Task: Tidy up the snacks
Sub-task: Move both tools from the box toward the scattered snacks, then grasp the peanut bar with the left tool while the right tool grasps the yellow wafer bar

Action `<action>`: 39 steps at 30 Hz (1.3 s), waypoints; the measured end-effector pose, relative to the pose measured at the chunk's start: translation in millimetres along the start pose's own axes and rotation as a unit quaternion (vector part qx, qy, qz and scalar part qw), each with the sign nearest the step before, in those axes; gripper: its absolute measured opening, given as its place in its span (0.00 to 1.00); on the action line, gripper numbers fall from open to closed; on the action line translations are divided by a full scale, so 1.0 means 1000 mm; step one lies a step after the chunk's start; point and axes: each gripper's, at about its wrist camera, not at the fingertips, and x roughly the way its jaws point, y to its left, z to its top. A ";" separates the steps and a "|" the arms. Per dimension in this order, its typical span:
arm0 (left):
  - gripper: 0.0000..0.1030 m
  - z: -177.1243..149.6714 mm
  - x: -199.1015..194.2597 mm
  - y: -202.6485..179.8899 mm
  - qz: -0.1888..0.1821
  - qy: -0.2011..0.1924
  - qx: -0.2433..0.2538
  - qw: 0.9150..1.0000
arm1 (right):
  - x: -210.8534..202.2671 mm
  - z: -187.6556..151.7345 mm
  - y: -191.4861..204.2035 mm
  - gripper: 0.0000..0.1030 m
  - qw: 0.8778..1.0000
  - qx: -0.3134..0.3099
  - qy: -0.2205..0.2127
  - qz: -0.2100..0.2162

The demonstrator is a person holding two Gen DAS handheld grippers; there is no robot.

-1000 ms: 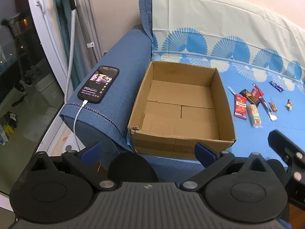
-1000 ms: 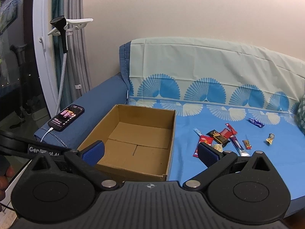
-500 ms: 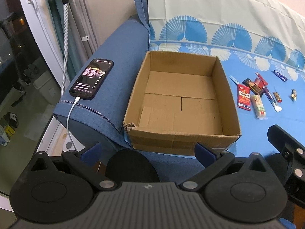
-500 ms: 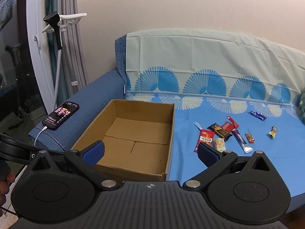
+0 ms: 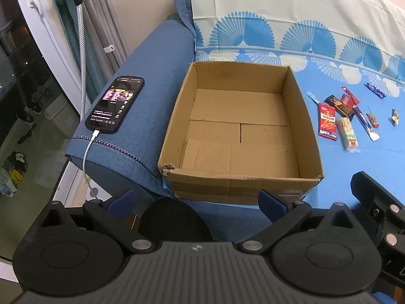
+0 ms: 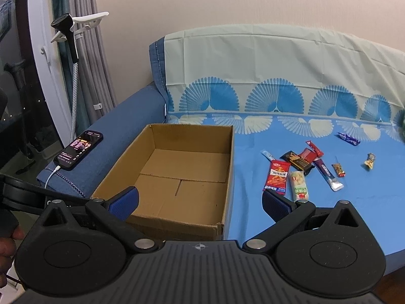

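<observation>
An open, empty cardboard box (image 5: 243, 136) (image 6: 177, 174) sits on the blue sofa seat next to the armrest. Several small snack packets lie on the seat to its right: a red packet (image 5: 327, 122) (image 6: 277, 177), a pale green-labelled bar (image 5: 349, 134) (image 6: 299, 186), dark and red wrappers (image 6: 301, 159) and a purple stick (image 6: 326, 174). My left gripper (image 5: 196, 200) is open and empty in front of the box's near wall. My right gripper (image 6: 200, 202) is open and empty, in front of the box's near right corner.
A lit phone (image 5: 115, 102) (image 6: 78, 149) on a charging cable lies on the blue armrest left of the box. A phone holder arm (image 6: 73, 27), curtain and glass door stand at the left. The patterned sofa back (image 6: 278, 76) rises behind. Two small snacks (image 6: 348, 138) lie further right.
Both grippers have moved closer to the sofa; the box and snacks look larger. The left view has tilted down over the box. Nothing was picked up.
</observation>
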 end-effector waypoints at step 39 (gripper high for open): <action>1.00 0.115 0.136 -0.312 -0.118 0.079 0.153 0.978 | 0.068 -0.033 -0.314 1.00 0.947 0.175 0.033 -0.269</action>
